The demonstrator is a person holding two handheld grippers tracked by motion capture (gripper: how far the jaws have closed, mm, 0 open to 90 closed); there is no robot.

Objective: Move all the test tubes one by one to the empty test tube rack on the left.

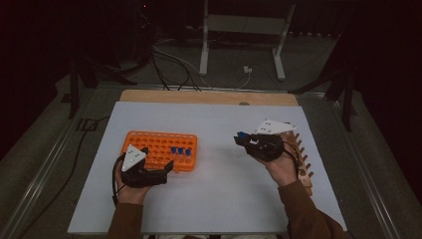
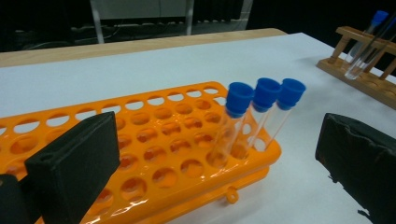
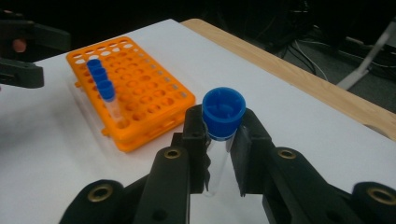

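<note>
An orange tube rack (image 1: 154, 144) (image 2: 140, 135) (image 3: 154, 93) lies left of centre on the white table, with three blue-capped test tubes (image 1: 181, 151) (image 2: 254, 114) (image 3: 103, 91) standing in it near its right end. My left gripper (image 1: 158, 175) (image 2: 215, 168) rests at the rack's near edge, open with nothing between its jaws. My right gripper (image 1: 240, 139) (image 3: 223, 140) hovers right of centre, shut on a clear test tube with a blue cap (image 3: 223, 112) (image 1: 241, 134), held just below the cap.
A wooden tube rack (image 1: 302, 164) (image 2: 362, 70) stands along the right side of the table, with a blue-capped tube (image 2: 369, 42) leaning in it. A wooden strip (image 1: 209, 97) borders the table's far edge. Cables and a stand's legs lie on the floor beyond.
</note>
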